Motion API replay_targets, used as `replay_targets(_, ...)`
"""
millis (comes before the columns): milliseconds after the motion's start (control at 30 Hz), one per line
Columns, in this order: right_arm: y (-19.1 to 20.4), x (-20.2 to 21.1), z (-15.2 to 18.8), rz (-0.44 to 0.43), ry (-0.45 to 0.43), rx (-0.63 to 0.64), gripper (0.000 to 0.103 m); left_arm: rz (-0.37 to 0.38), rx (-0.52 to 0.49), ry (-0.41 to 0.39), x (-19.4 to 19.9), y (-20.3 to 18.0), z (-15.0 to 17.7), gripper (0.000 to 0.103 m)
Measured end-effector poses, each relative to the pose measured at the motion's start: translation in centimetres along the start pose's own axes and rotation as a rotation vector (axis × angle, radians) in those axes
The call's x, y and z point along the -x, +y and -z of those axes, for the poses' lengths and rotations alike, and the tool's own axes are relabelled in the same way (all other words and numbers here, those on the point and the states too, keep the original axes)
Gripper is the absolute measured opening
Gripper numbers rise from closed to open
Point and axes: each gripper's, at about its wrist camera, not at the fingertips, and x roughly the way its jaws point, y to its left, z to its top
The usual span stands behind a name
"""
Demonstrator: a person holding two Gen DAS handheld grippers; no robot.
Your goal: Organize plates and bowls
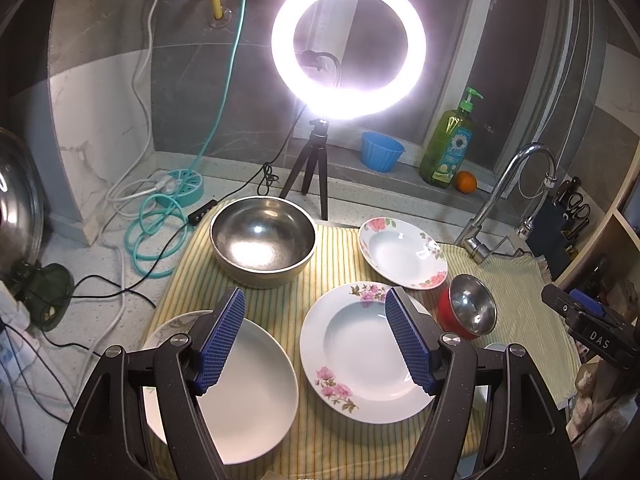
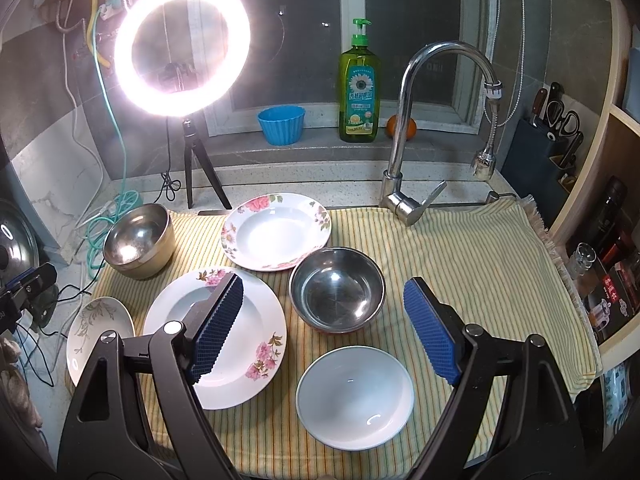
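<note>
Both left gripper (image 1: 316, 336) and right gripper (image 2: 322, 320) jaws wide open, gripping nothing; steel bowl (image 2: 336, 290), white bowl (image 2: 354, 396) empty on striped cloth (image 2: 460, 264)

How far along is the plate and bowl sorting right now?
Nothing looks done: no dishes are stacked. Three plates, the near floral plate, far floral plate and leaf plate, lie singly on the striped cloth. So do the three bowls: gold bowl, steel bowl, white bowl. Nothing is in hand; left gripper and right gripper are open. All grouping remains.
</note>
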Motion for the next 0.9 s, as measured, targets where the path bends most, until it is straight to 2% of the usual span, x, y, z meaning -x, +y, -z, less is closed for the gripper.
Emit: replay_targets(900,0.0,-0.9,0.4,0.004,0.016,-0.002,0.085,0.019,0.001,0.029,-1.3,0.3,-0.3,0.073)
